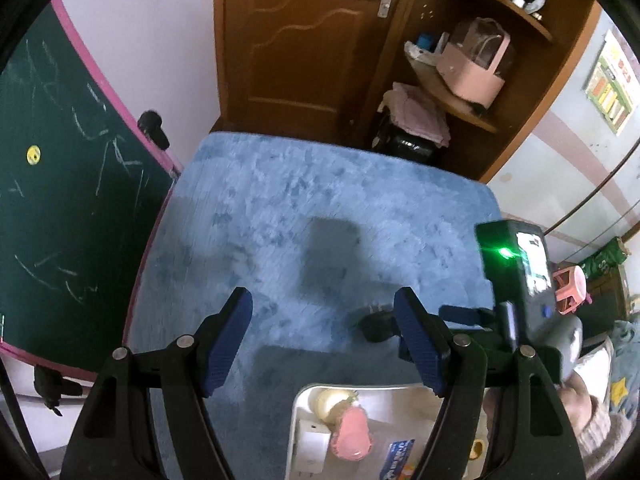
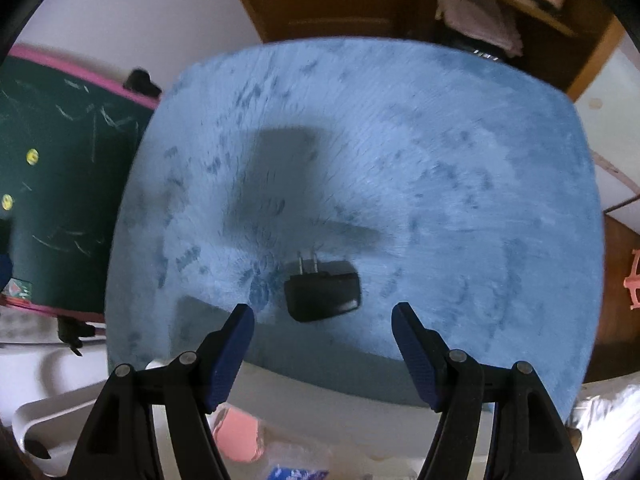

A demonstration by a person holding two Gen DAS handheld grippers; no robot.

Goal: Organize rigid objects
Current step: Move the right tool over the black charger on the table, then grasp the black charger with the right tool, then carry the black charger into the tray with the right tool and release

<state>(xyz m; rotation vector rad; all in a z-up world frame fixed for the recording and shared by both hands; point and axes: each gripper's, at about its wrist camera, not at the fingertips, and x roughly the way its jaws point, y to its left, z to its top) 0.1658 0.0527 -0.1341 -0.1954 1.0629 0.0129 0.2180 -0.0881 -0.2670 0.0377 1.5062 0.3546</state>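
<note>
A black plug adapter (image 2: 322,294) lies on the blue fuzzy mat (image 2: 400,160), prongs pointing away. My right gripper (image 2: 323,312) is open and empty, hovering just above and short of the adapter. In the left wrist view the adapter (image 1: 378,326) is partly hidden behind my finger. My left gripper (image 1: 324,300) is open and empty above the mat (image 1: 300,200). Below it a white tray (image 1: 304,396) holds a pink object (image 1: 352,432), a cream object (image 1: 330,402), a white block (image 1: 312,446) and a blue card (image 1: 398,458). The pink object (image 2: 238,440) also shows in the right wrist view.
The right gripper's body with a green light (image 1: 516,272) is at the right of the left wrist view. A green chalkboard (image 1: 60,160) stands left of the mat. A wooden door (image 1: 296,40) and shelves (image 1: 472,80) are behind it.
</note>
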